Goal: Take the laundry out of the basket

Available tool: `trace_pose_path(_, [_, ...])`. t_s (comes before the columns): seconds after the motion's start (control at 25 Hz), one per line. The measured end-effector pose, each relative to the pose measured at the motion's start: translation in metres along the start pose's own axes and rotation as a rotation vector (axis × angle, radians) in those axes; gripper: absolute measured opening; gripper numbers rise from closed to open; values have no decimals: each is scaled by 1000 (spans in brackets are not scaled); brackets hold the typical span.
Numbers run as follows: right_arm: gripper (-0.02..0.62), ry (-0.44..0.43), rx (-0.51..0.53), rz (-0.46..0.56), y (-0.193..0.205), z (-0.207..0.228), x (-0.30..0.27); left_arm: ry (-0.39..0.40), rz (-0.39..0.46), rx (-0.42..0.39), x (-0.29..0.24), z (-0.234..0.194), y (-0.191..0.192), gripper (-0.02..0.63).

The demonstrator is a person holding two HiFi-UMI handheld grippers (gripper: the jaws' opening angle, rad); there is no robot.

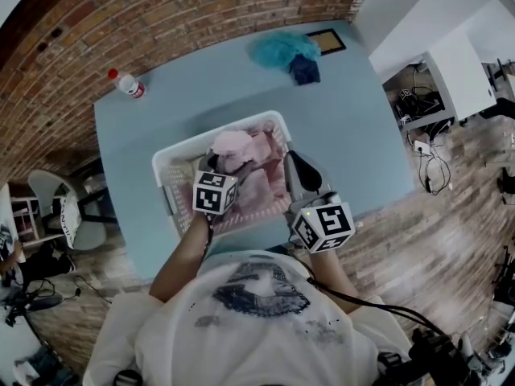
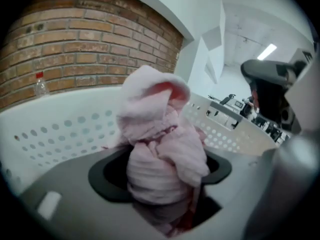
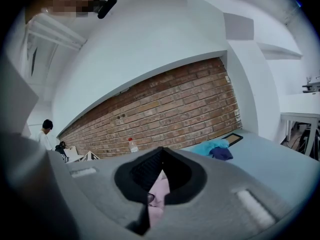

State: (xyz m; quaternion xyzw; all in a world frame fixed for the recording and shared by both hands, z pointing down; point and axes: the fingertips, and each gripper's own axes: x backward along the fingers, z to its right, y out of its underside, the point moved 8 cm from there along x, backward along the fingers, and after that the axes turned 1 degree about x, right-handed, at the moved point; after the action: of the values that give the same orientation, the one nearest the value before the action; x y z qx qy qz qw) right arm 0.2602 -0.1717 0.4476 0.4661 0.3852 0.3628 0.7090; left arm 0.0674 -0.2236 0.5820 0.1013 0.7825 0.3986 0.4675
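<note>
The left gripper pinches a bunched pale-pink ribbed garment between its fingers, above the white perforated plastic basket. A loosely held fold could slip free. The right gripper has its fingers pressed together.

A white perforated basket is sitting at the near edge of the table, holding crumpled pink laundry, while one bunched pink garment is hanging pinched in the left gripper just over that pile.
</note>
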Motion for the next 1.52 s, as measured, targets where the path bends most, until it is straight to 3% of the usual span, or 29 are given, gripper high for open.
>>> trace_pose_path(0.12, [-3, -3, 7, 10, -1, -4, 8, -8, 65, 5, 13, 3, -7, 348])
trace_pose_path(0.2, [-3, -5, 10, 15, -3, -8, 14, -13, 90, -2, 20, 6, -10, 286])
trace_pose_path(0.36, [-3, -11, 13, 25, -6, -14, 27, -38, 99, -38, 24, 10, -5, 262])
trace_pose_path(0.64, [-3, 3, 16, 45, -8, -17, 56, -104, 204, -59, 51, 17, -12, 225])
trace_pose_path(1.0, [-3, -7, 22, 77, -13, -16, 79, -153, 386, -91, 98, 36, -45, 221])
trace_pose_path(1.52, [-3, -93, 89, 123, -36, -29, 89, -255, 545, -109, 168, 58, -70, 221])
